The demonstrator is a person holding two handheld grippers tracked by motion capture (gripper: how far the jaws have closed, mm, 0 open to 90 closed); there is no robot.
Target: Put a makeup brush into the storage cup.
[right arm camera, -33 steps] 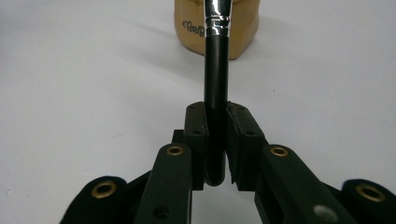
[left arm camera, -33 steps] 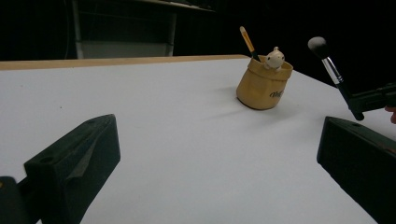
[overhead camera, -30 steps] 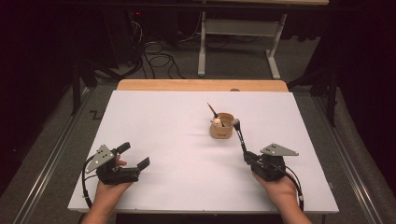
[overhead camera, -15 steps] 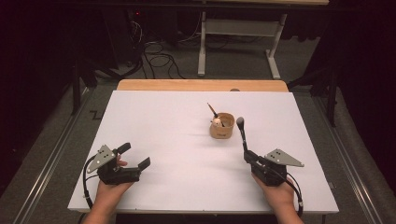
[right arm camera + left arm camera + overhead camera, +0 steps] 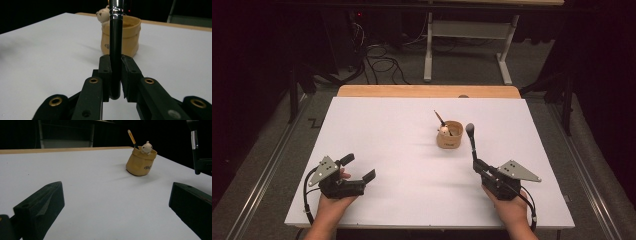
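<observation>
Brush (image 5: 470,137), black-handled, upright, bristles up, clamped at its lower end between the closed jaws of the right gripper (image 5: 477,164), just right of the tan pot (image 5: 449,135) on the white table (image 5: 377,130). Left gripper (image 5: 359,167): jaws wide apart, empty, well left of the pot.

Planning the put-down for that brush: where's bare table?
Free: the wide white stretch between the left gripper and the tan cup, plus the strip beyond the cup. Tightest: the gap between cup and the brush held by the right gripper.
</observation>
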